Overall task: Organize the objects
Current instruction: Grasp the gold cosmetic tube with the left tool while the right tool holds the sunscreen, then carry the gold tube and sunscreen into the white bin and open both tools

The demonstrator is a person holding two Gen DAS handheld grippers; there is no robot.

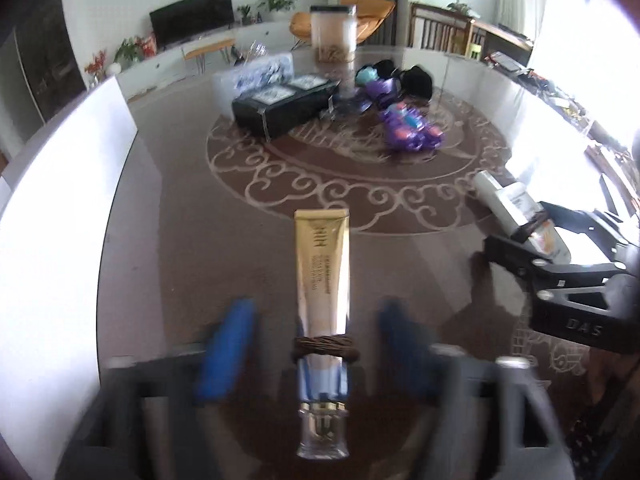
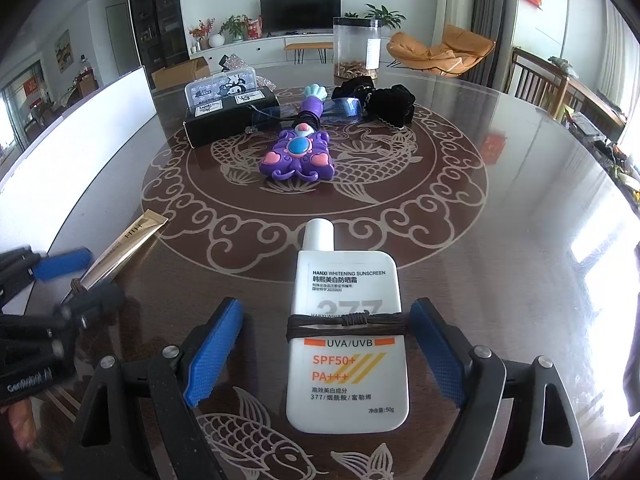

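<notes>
A gold tube (image 1: 322,280) with a brown hair tie around it lies on the table between the open blue fingers of my left gripper (image 1: 316,352); the fingers do not touch it. It also shows in the right wrist view (image 2: 124,246). A white sunscreen bottle (image 2: 347,344) with a dark hair tie around it lies between the open fingers of my right gripper (image 2: 326,344); the right pad is close to it. The bottle also shows in the left wrist view (image 1: 516,212).
On the round glass table (image 2: 500,240) farther back lie a purple butterfly toy (image 2: 296,156), a black box (image 2: 228,114), a clear case (image 2: 222,86), blue glasses (image 2: 340,106), black scrunchies (image 2: 384,102) and a tall clear jar (image 2: 356,48). A white board (image 2: 76,148) stands left.
</notes>
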